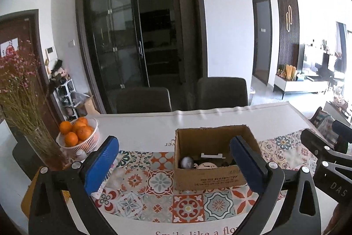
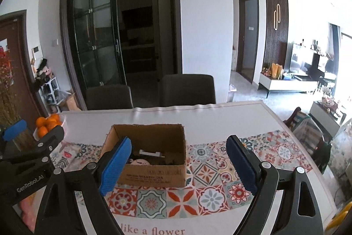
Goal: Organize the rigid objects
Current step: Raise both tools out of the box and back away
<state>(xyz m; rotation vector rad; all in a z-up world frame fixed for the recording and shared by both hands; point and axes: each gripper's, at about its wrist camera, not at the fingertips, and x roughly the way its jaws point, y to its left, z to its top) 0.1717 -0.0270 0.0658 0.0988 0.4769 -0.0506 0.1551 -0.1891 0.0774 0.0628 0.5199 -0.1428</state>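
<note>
An open cardboard box (image 1: 209, 178) stands on the patterned tablecloth; it also shows in the right wrist view (image 2: 154, 173). Inside lie a white bracket (image 1: 212, 155), a round white disc (image 1: 206, 166), a grey ball-like item (image 1: 186, 161) and dark pieces. My left gripper (image 1: 176, 166) is open and empty, just in front of the box and above the cloth. My right gripper (image 2: 180, 166) is open and empty, in front of the box's right half. Each gripper shows at the edge of the other's view.
A white basket of oranges (image 1: 77, 136) and a glass vase of dried flowers (image 1: 41, 147) stand at the table's left. Two dark chairs (image 1: 222, 91) are behind the far edge. A small white bottle (image 1: 81, 154) sits by the basket.
</note>
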